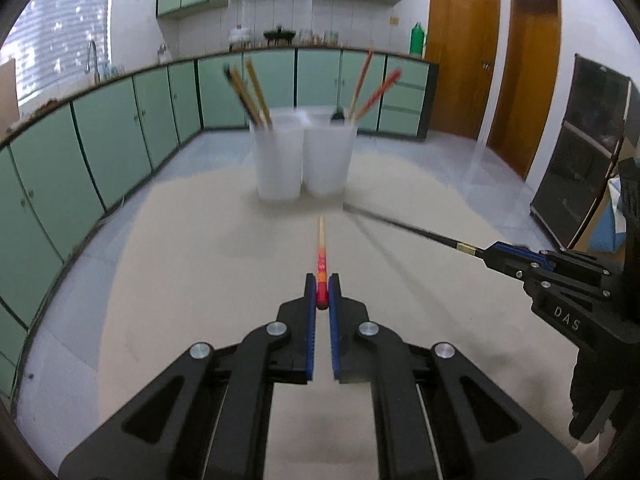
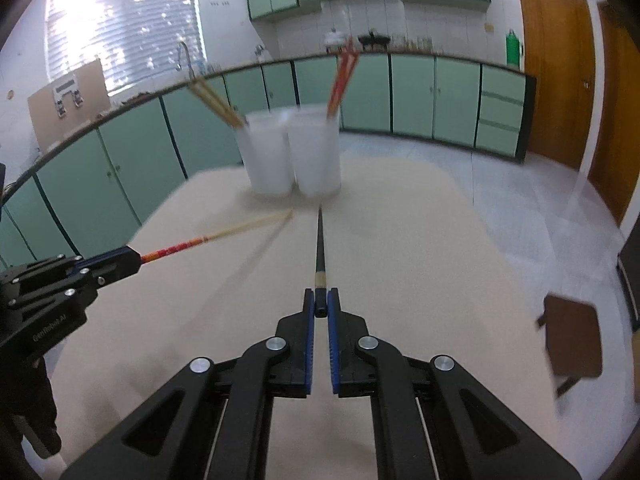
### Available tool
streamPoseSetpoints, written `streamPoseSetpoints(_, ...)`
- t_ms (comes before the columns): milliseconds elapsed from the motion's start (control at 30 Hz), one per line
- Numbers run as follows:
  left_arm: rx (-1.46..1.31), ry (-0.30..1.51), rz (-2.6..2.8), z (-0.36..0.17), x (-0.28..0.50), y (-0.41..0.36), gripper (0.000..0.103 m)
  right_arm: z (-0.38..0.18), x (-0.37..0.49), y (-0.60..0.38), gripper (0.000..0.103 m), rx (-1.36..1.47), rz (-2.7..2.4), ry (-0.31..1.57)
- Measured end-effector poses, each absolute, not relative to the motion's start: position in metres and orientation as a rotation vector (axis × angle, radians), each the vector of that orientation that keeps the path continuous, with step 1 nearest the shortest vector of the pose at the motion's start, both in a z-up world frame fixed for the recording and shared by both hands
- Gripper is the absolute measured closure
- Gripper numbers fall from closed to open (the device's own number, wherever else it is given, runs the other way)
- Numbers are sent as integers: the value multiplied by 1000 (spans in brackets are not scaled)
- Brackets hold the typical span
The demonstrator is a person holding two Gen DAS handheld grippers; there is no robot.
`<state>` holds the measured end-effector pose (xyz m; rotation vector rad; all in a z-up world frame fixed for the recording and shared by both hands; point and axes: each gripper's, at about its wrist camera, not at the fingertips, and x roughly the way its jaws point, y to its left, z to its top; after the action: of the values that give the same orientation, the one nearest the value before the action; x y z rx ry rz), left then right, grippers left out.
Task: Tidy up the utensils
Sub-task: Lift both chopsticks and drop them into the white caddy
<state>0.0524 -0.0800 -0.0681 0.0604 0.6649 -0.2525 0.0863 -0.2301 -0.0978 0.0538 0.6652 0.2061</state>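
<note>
My left gripper [image 1: 322, 290] is shut on the red end of a red-and-wood chopstick [image 1: 321, 252] that points toward two white translucent cups. The left cup [image 1: 278, 160] holds brown chopsticks [image 1: 248, 92]; the right cup [image 1: 329, 156] holds red-and-wood chopsticks [image 1: 370, 88]. My right gripper [image 2: 321, 303] is shut on the end of a black chopstick [image 2: 319, 244] that points at the same cups [image 2: 314, 152]. In the left wrist view the right gripper [image 1: 486, 254] comes in from the right with the black chopstick [image 1: 404, 226]. In the right wrist view the left gripper [image 2: 138, 258] comes in from the left.
The cups stand near the far edge of a beige table [image 1: 180, 280]. Green kitchen cabinets [image 1: 112, 136] line the far wall, with wooden doors [image 1: 460, 52] at the right. A brown stool [image 2: 572, 340] stands right of the table.
</note>
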Motion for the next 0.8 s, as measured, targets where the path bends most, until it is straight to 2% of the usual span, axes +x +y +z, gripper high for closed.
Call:
streamPoseSetpoints(333, 87, 516, -294, -2, 79, -85, 98, -15, 123, -237, 97, 40, 298, 549)
streamPoseSetpoints(800, 107, 402, -343, 57, 117, -92, 98, 59, 179, -231, 97, -8, 368, 482)
